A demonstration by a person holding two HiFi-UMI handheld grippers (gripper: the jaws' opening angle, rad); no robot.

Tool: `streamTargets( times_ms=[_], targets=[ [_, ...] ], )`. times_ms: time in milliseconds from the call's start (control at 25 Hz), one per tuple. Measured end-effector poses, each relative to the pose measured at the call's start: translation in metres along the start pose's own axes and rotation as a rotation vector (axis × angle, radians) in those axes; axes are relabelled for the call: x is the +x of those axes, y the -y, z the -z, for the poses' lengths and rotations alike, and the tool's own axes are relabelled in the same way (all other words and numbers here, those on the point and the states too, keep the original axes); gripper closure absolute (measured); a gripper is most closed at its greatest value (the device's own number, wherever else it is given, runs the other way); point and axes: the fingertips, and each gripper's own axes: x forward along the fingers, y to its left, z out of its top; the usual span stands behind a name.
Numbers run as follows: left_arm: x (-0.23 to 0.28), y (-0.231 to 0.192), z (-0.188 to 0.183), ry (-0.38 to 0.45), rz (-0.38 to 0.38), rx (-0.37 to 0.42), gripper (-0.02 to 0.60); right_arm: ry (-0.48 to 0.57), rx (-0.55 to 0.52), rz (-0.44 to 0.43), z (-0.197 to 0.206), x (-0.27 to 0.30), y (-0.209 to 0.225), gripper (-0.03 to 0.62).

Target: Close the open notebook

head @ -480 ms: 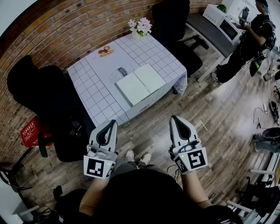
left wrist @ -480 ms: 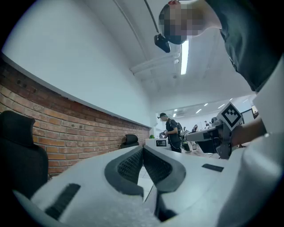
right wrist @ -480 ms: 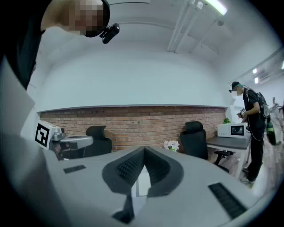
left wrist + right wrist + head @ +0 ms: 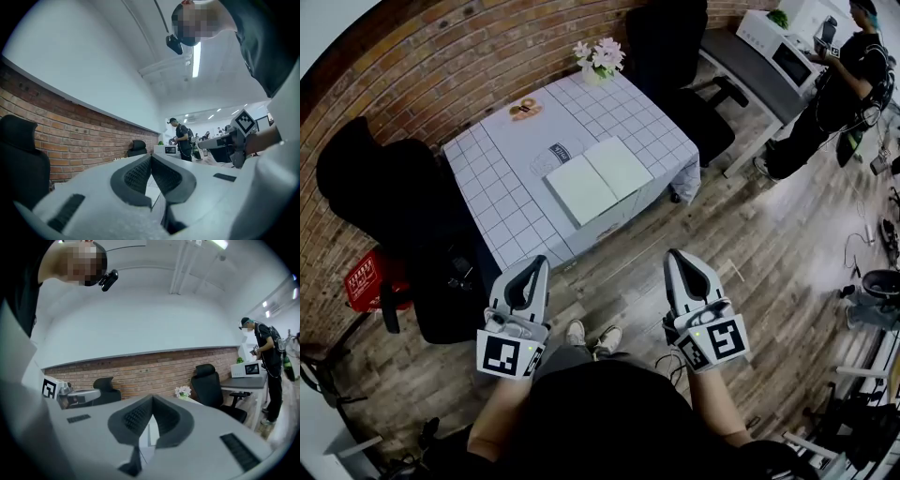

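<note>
The notebook [image 4: 600,180] lies open on the surface [image 4: 502,202]; nothing is done yet. The left gripper [image 4: 540,263] and right gripper [image 4: 674,255] are far from it, fingers pressed together, holding nothing.

We're in an office-style workroom: a brick wall [image 4: 412,66] backs black swivel chairs [image 4: 675,47], a grey side table [image 4: 750,77] carries a microwave [image 4: 783,53], cables [image 4: 861,239] trail across the wood floor [image 4: 769,272], and strip lights [image 4: 196,58] run overhead.

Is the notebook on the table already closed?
No, the notebook lies spread open on the table, with both white pages facing up.
</note>
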Motion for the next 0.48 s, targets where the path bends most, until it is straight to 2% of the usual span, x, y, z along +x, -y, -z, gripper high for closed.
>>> streamTargets(
  times_ms=[240,480],
  targets=[
    [0.003,0.011,0.002,0.014,-0.026,0.009,0.558,-0.011,0.006,-0.029,0.012,-0.016,0.012,0.580],
    [0.005,0.013,0.017,-0.028,-0.037,-0.003,0.558,-0.032,0.016,-0.039,0.021,-0.020,0.022,0.580]
  ],
)
